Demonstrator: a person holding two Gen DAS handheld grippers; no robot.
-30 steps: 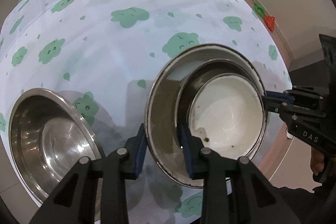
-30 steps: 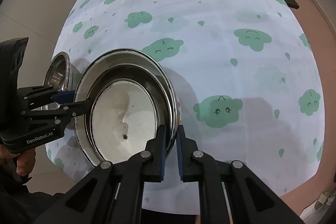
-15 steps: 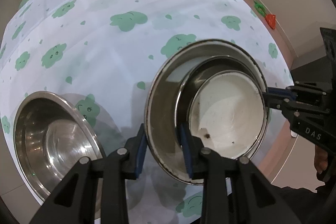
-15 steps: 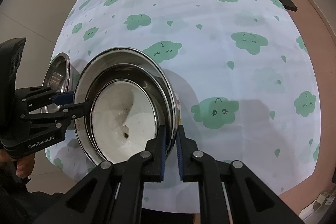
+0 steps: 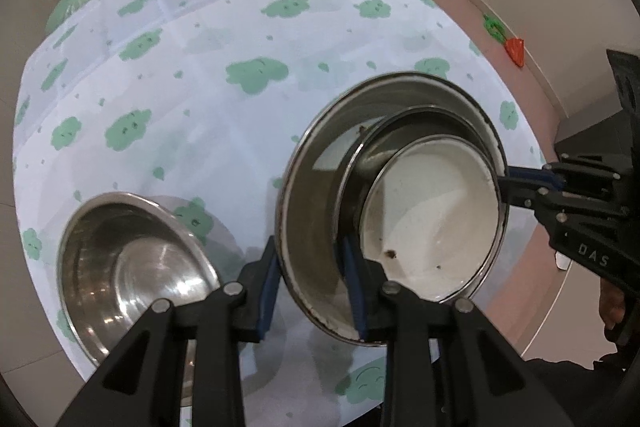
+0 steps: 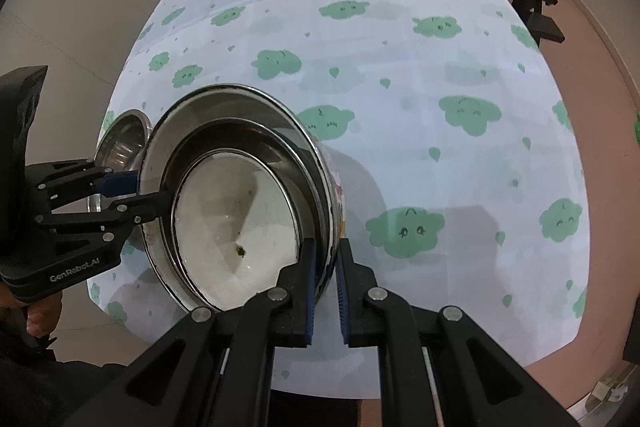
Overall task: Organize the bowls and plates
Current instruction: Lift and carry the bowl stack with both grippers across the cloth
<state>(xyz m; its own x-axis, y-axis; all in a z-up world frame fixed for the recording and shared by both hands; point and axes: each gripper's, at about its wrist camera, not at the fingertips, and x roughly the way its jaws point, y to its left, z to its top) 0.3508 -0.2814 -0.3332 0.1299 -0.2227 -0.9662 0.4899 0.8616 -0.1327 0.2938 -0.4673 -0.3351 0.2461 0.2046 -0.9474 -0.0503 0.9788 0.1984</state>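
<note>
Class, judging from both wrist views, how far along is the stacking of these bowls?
Done: white bowl nested inside the large steel bowl. In hand: left gripper and right gripper clamp opposite rims. Left: the empty steel bowl sits apart on the tablecloth.

L gripper (image 5: 312,283) jaws on nested bowl stack (image 5: 320,195) rim, steel bowl (image 5: 132,271) beside.

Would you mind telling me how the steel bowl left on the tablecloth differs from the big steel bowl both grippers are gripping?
The lone steel bowl is empty; the big steel bowl holds a smaller steel bowl and a white dish nested inside. The lone bowl rests on the tablecloth untouched; the big one is clamped at opposite rims by the left gripper and right gripper. Both are round, shiny steel.
</note>
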